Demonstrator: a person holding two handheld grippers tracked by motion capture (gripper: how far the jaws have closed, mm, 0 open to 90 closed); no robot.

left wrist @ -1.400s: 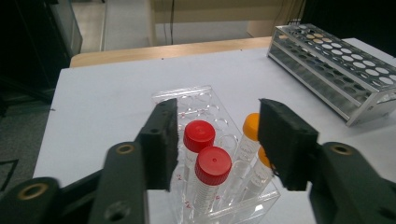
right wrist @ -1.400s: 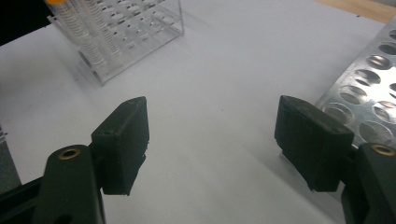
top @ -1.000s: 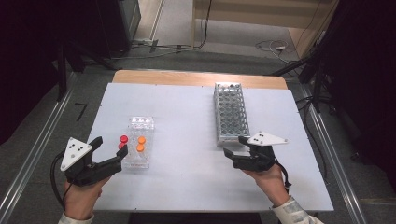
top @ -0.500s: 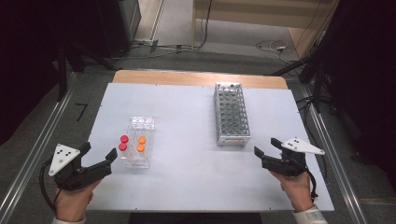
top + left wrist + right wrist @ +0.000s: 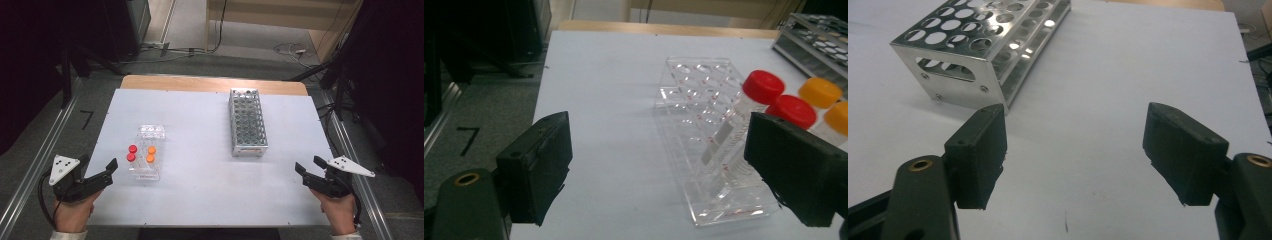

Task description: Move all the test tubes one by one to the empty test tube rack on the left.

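Your left tool [image 5: 102, 167] sits at the near-left corner of the counter [image 5: 200, 130], jaws spread wide, nothing between them. Just ahead of it and a bit to its right stands the clear plastic rack [image 5: 146, 159], near but apart from the jaw tips. In the left gripper view the rack lies between the two jaws in line of sight, farther out, not touched. It carries four capped tubes at its near end: two red caps [image 5: 132, 152] on the side closer to your left tool, two orange caps [image 5: 150, 154] on the far side. The rest of its holes look empty. Your right tool [image 5: 308, 170] is at the near-right edge of the counter, jaws released too, holding nothing. The metal tube rack [image 5: 247, 121] stands ahead and to the left of that tool, well apart from it; in the right gripper view its end face is beyond the left jaw, the holes that show look empty. Both your hands grip the tool handles from below the counter edge.
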